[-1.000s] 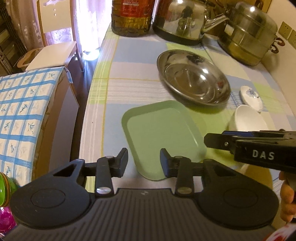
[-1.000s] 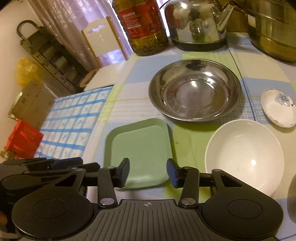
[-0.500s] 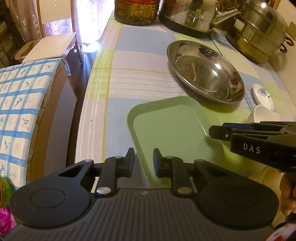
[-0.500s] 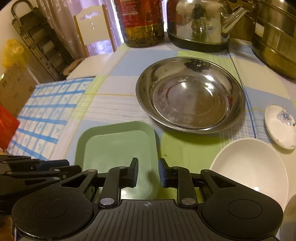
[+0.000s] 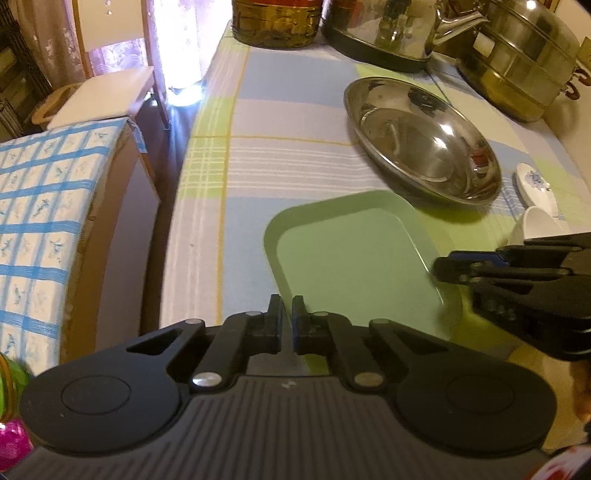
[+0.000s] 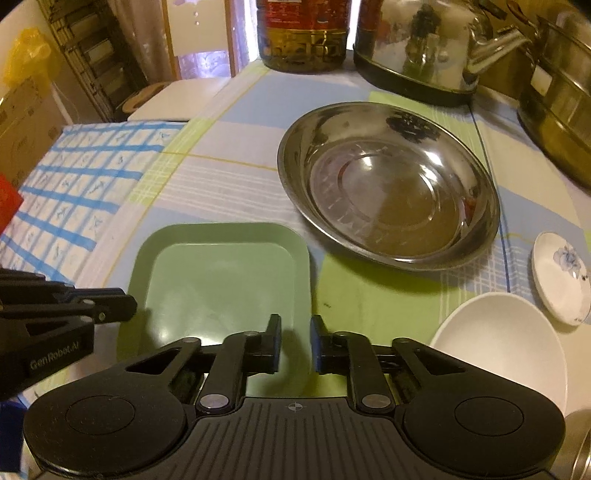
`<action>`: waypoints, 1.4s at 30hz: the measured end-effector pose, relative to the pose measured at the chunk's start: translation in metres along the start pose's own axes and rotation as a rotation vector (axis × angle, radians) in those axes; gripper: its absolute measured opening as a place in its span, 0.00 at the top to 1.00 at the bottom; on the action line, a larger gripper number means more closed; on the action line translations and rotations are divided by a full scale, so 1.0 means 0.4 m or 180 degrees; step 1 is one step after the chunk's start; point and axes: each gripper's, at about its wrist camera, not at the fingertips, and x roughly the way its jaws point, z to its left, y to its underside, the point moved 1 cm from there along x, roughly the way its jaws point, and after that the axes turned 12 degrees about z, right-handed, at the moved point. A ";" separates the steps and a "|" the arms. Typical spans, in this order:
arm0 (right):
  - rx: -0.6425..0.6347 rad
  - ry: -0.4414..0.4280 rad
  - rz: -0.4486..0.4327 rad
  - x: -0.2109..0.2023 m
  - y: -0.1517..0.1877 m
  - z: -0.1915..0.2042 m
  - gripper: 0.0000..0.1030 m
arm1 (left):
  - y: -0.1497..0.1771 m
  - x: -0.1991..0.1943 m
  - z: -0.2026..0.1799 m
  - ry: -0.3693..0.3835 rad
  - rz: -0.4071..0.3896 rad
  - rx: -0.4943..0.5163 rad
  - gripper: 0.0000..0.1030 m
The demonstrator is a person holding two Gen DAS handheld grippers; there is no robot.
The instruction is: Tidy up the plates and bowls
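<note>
A square green plate (image 5: 351,258) (image 6: 221,280) lies flat on the checked tablecloth. My left gripper (image 5: 287,314) is shut on its near left rim, and its tip shows in the right wrist view (image 6: 125,310). My right gripper (image 6: 295,328) pinches the plate's right rim, with only a narrow gap showing between its fingers. From the side, its tip (image 5: 441,267) sits on that same edge. Behind the plate stands a wide steel bowl (image 6: 388,184). To the right are a white bowl (image 6: 498,350) and a small flowered dish (image 6: 561,277).
An oil bottle (image 6: 303,33), a steel kettle (image 6: 417,48) and a big steel pot (image 6: 561,110) line the back of the table. The table's left edge (image 5: 177,221) drops off beside a blue-checked cloth (image 5: 40,206) and a chair.
Both grippers have come down and closer to the green plate. Their jaws went from wide apart to closed, the left on its left rim and the right on its right rim.
</note>
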 end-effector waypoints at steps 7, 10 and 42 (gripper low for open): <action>0.0199 -0.0371 -0.0154 -0.021 0.013 -0.024 0.99 | -0.004 0.001 0.018 0.0037 0.0015 -0.0041 0.95; 0.0283 -0.0311 -0.0220 -0.033 0.007 -0.032 0.99 | -0.003 0.004 0.019 0.0048 0.0036 -0.0070 0.94; 0.0293 -0.0641 -0.0072 -0.025 0.010 -0.048 0.96 | -0.003 -0.026 0.035 0.0088 -0.0037 -0.0101 0.93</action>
